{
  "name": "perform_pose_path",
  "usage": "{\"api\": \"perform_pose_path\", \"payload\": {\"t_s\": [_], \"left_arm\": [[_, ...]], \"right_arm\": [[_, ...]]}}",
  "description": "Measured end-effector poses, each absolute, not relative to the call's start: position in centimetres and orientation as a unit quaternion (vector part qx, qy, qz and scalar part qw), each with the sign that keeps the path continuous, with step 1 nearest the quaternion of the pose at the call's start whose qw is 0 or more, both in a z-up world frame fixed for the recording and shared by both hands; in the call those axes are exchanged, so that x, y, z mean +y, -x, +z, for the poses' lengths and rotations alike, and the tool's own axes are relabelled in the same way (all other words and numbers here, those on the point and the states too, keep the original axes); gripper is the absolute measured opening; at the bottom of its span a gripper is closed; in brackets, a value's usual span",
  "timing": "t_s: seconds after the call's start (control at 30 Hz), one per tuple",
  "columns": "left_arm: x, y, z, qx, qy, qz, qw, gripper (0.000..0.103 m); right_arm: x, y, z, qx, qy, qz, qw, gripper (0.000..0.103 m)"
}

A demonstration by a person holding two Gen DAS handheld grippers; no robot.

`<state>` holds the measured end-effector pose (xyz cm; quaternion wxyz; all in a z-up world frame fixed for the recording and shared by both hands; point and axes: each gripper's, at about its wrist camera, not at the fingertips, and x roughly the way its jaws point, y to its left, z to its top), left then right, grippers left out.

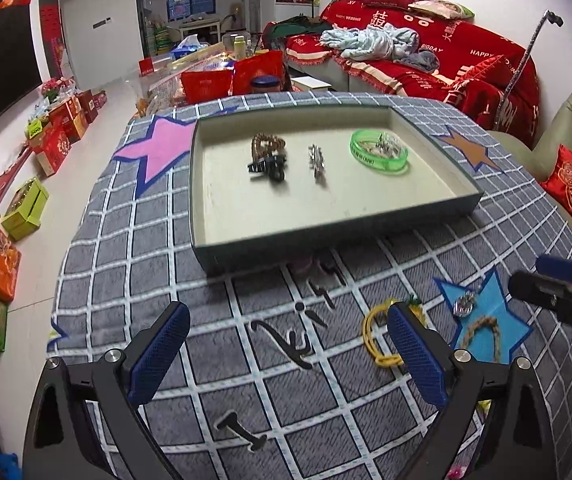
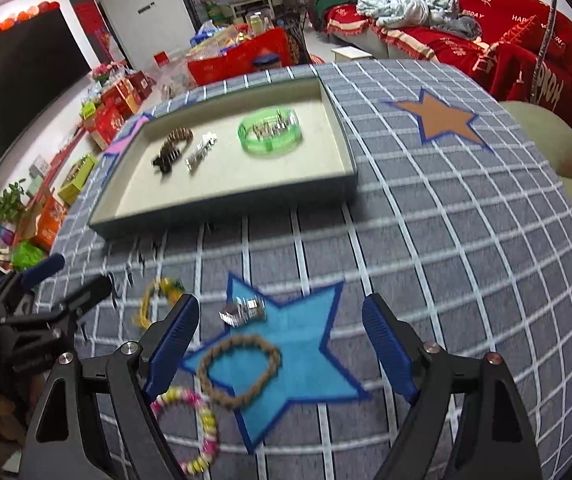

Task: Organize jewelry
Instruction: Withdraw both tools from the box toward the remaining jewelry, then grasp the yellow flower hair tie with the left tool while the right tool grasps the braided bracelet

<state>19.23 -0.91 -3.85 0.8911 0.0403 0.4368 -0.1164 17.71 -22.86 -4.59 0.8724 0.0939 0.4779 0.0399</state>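
Above the brown bracelet (image 2: pixel 239 370), right tool (image 2: pixel 281 344) gapes.

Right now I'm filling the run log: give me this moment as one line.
left gripper: open, empty | right gripper: open, over braided bracelet | tray: green bangle inside | yellow bracelet: outside

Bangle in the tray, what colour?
Translucent green bangle, lying at the tray's right end; clearest in the right wrist view.

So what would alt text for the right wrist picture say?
An open right claw hovers over a brown beaded bracelet and a silver ring on a blue star. Beyond, a shallow tray holds a green bangle.
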Motion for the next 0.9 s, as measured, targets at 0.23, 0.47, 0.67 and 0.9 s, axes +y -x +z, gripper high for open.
{"api": "perform_pose_path", "payload": {"t_s": [0.23, 0.47, 0.67, 0.9], "left_arm": [[-1.0, -19.0, -5.5, 0.457, -0.037, -0.112, 0.882, 0.103], [-2.9, -19.0, -5.5, 0.447, -0.070, -0.134, 0.882, 0.103], [-4.3, -19.5, -5.7, 0.448, -0.086, -0.150, 0.877, 0.103], [-5.6, -19.8, -6.4, 0.453, -0.106, -0.158, 0.871, 0.103]], "right_arm": [[-23.1, -16.3, -6.0, 0.493, -0.090, 0.028, 0.865, 0.086], [-22.7, -15.9, -6.5, 0.499, -0.068, 0.024, 0.864, 0.086], [-22.7, -15.9, -7.3, 0.506, -0.059, 0.028, 0.860, 0.086], [-21.3, -15.9, -7.7, 0.505, -0.017, 0.038, 0.862, 0.075]]}}
